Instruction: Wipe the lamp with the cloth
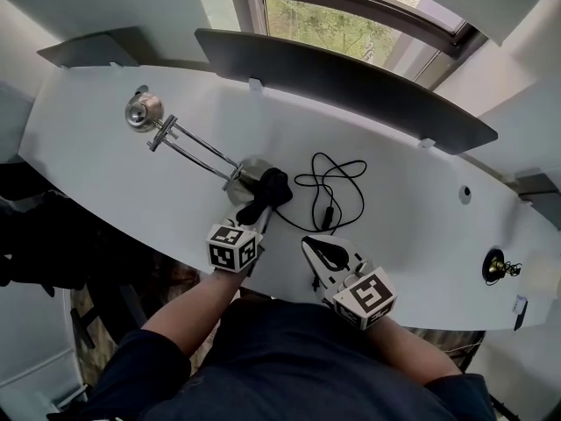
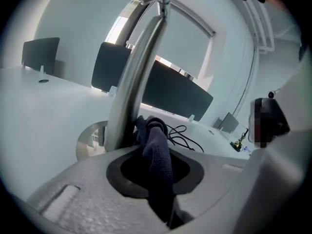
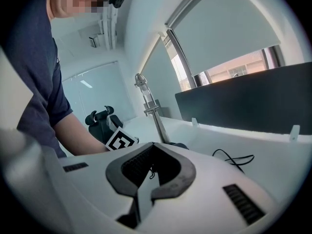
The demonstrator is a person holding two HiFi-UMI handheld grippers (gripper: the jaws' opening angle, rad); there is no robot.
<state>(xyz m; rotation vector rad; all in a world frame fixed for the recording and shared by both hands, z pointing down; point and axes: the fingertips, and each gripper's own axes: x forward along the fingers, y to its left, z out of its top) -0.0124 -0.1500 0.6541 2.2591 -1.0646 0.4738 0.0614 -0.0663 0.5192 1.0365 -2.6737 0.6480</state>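
Note:
The chrome desk lamp lies tilted over the white table, its head at the far left and its round base near the middle. My left gripper is shut on a dark cloth, which is pressed against the lamp arm just above the base. In the left gripper view the cloth hangs between the jaws beside the shiny arm, over the base. My right gripper rests shut and empty to the right, and from it I see the lamp arm.
A black cable lies coiled right of the lamp base, close to my right gripper. Dark partition screens stand along the table's far edge below a window. A small brass object sits at the far right. A black chair stands by the table.

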